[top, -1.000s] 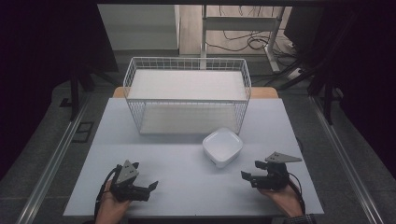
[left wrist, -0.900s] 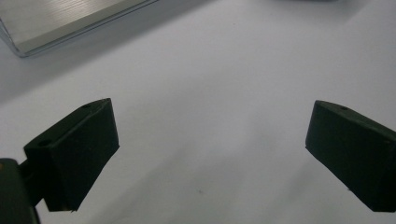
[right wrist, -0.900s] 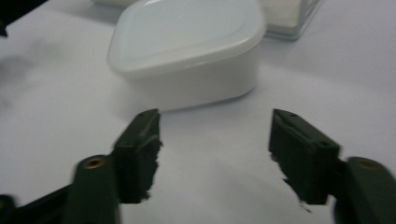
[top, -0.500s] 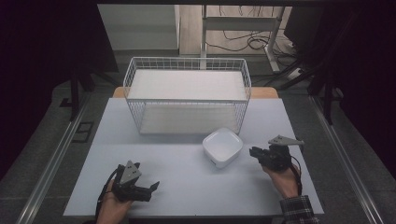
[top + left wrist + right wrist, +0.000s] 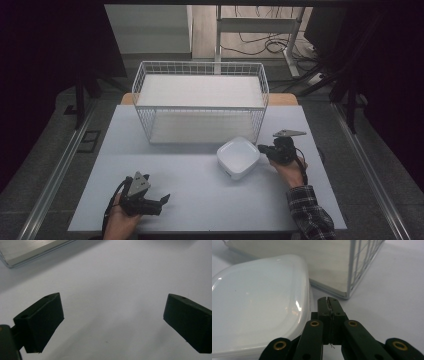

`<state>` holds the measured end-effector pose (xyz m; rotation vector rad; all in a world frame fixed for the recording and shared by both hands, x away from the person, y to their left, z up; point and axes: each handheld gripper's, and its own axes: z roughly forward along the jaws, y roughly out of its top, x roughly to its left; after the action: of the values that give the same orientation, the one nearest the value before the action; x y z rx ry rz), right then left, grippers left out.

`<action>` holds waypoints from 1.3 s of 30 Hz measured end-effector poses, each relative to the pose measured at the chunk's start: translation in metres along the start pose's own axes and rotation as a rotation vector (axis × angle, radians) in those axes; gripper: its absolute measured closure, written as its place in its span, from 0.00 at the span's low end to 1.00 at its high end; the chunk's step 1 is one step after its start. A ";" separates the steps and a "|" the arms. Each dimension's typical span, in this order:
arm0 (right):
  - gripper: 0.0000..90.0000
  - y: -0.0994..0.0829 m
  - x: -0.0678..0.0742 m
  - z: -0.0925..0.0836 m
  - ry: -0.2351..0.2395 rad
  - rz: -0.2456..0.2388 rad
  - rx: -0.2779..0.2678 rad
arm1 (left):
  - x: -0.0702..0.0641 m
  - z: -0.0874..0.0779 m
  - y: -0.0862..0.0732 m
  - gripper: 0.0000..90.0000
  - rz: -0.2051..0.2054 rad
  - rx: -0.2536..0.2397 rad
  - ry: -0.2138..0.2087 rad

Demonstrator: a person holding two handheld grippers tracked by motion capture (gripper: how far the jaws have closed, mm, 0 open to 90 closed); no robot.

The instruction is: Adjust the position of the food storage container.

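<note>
A white square dish (image 5: 238,157) with rounded corners lies on the table just in front of the wire basket (image 5: 200,67). My right gripper (image 5: 261,148) is at the dish's right edge. Its jaws have just closed and stand shut with nothing between them. In the right gripper view the closed tips (image 5: 328,300) lie beside the dish (image 5: 259,302) rim, and I cannot tell whether they touch it. My left gripper (image 5: 165,200) rests low at the front left, open. In the left gripper view its gap (image 5: 112,322) holds just bare table.
The white wire basket (image 5: 352,270) stands at the back middle of the white table (image 5: 190,185), its near corner close beyond my right gripper. A strip of the basket's base (image 5: 30,250) crosses the top left of the left gripper view. Dark floor and cables lie beyond.
My right gripper has moved forward and left from the table's front right to the dish's edge, and its jaws have closed. The left gripper and the dish have stayed put.
</note>
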<state>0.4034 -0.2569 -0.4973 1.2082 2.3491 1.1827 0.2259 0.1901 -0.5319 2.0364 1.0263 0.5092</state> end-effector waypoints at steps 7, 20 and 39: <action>0.99 -0.004 0.007 0.003 0.037 -0.035 0.039 | 0.000 -0.001 0.000 0.03 -0.004 -0.003 -0.010; 0.99 -0.014 0.041 -0.003 0.093 -0.066 0.072 | 0.001 -0.003 0.000 0.03 -0.033 -0.027 -0.031; 0.98 -0.013 0.091 0.010 0.175 -0.116 0.097 | 0.009 -0.004 -0.002 0.04 -0.093 -0.062 -0.063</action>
<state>0.3440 -0.1855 -0.5011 1.0180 2.5932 1.1920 0.2279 0.2003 -0.5307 1.9284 1.0492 0.4207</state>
